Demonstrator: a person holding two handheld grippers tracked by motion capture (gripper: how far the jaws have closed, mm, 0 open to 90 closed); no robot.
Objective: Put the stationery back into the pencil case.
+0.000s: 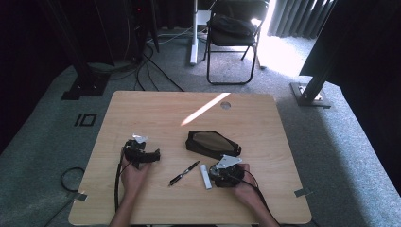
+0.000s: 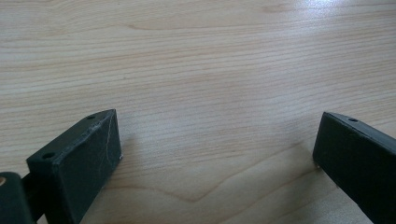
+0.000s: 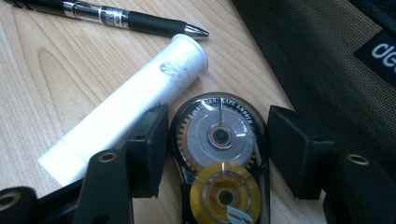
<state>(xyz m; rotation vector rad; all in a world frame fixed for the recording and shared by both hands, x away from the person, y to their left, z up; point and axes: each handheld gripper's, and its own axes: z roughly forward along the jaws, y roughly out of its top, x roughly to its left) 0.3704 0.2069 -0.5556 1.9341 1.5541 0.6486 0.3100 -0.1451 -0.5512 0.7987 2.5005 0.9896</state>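
On white tube (image 3: 126, 107): small unreadable print.

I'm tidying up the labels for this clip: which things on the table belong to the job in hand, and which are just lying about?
In the job:
- correction tape dispenser, lying between the right gripper's open jaws
- mesh pencil case, probably where the items go

Lying about for now:
- white tube, just beside the dispenser
- black pen
- left gripper, open over bare table
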